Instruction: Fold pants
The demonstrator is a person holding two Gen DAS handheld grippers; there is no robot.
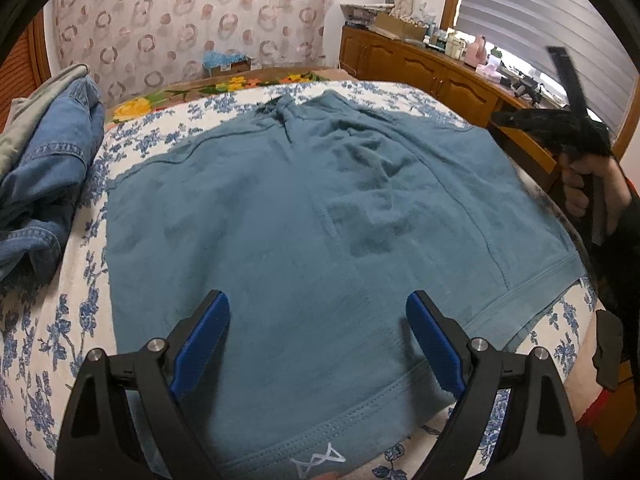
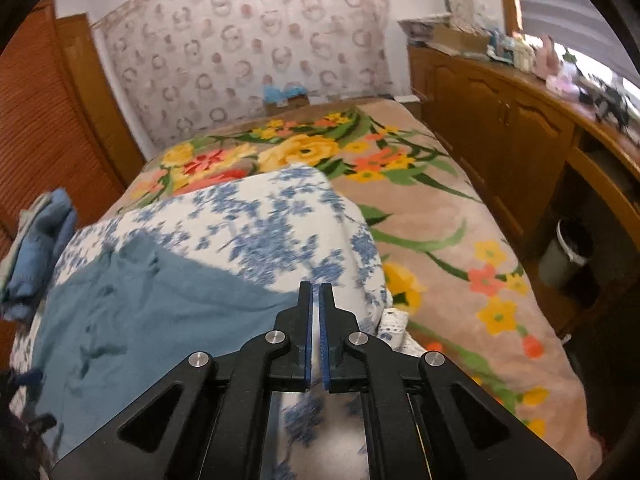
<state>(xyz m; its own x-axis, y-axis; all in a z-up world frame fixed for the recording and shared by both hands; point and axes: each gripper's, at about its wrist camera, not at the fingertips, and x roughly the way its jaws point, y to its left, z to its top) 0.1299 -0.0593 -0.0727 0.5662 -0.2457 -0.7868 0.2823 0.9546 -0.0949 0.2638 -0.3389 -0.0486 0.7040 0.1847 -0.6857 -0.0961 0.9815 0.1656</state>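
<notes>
The teal pants [image 1: 304, 216] lie spread flat on a white sheet with blue flowers [image 1: 52, 320], waistband with a small white logo nearest me. My left gripper [image 1: 318, 320] is open, its blue pads just above the pants near the waistband, holding nothing. My right gripper shows in the left wrist view [image 1: 560, 116] raised at the right edge of the bed, blurred. In the right wrist view the right gripper [image 2: 318, 292] is shut and empty, above the sheet [image 2: 256, 216], with the pants [image 2: 152, 304] to its left.
A pile of denim clothes [image 1: 44, 168] lies at the left of the sheet. A floral blanket [image 2: 420, 208] covers the bed beyond. A wooden cabinet [image 2: 500, 136] with clutter runs along the right. A grey bin [image 2: 564, 256] stands beside it.
</notes>
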